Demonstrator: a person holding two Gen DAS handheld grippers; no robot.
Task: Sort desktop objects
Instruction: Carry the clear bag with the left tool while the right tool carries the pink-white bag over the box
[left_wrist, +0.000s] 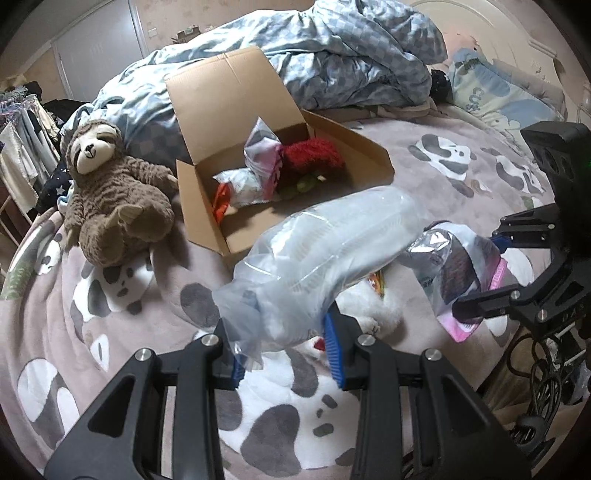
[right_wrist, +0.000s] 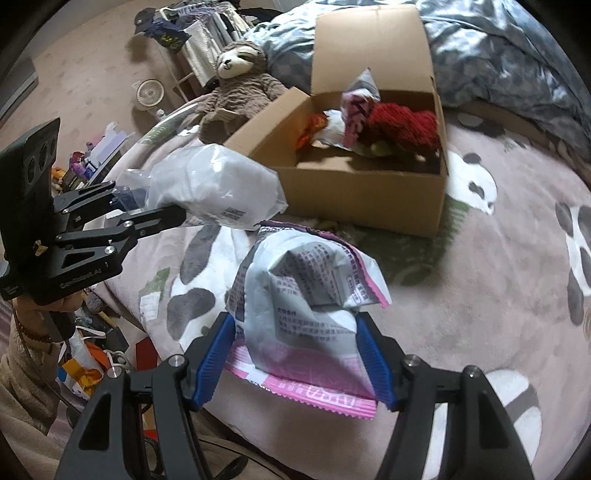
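My left gripper (left_wrist: 282, 345) is shut on a clear plastic bag of white goods (left_wrist: 325, 254), held up off the bed. From the right wrist view the same bag (right_wrist: 218, 192) hangs in front of the left gripper (right_wrist: 147, 210). My right gripper (right_wrist: 295, 354) is shut on a crumpled pink and grey snack packet (right_wrist: 306, 299), lifted above the blanket. In the left wrist view that packet (left_wrist: 458, 269) sits between the right gripper's fingers (left_wrist: 476, 306). An open cardboard box (left_wrist: 207, 221) holds packets and a red fluffy item (left_wrist: 314, 153). The box (right_wrist: 365, 199) stands just beyond both loads.
A brown sloth plush (left_wrist: 110, 192) sits left of the box. A panda-print blanket (left_wrist: 110, 332) covers the bed, with a rumpled blue checked duvet (left_wrist: 351, 59) behind the box. A white plush (left_wrist: 373, 306) lies under the bag. Clutter and a clothes rack (right_wrist: 199, 33) stand beside the bed.
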